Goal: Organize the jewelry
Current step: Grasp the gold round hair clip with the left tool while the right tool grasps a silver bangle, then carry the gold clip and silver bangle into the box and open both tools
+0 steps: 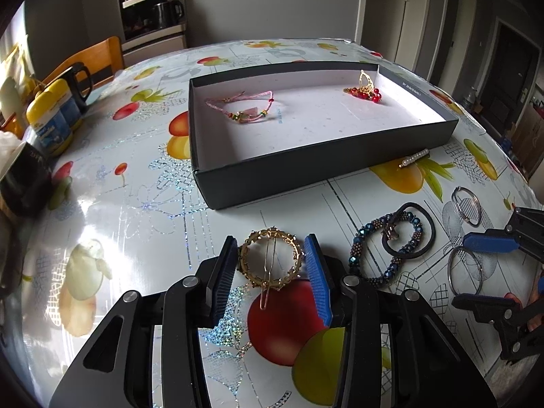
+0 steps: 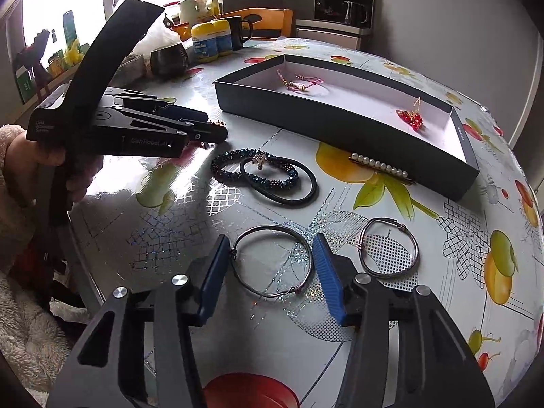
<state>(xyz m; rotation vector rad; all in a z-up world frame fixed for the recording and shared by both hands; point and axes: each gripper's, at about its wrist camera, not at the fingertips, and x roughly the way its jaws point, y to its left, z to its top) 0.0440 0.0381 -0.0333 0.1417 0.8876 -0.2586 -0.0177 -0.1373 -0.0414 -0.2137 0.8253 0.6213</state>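
Note:
A black box lid tray holds a pink cord bracelet and red bead earrings. My left gripper is open, its pads on either side of a round gold hair clip lying on the table. My right gripper is open around a silver wire hoop on the table. On the table lie also a second hoop, a blue beaded bracelet over a black hair tie, and a pearl hair pin.
The table wears a glossy fruit-print cloth. Yellow-lidded jars, dark mugs and a wooden chair stand at the far left side. A coffee machine stands behind. The left gripper shows in the right wrist view.

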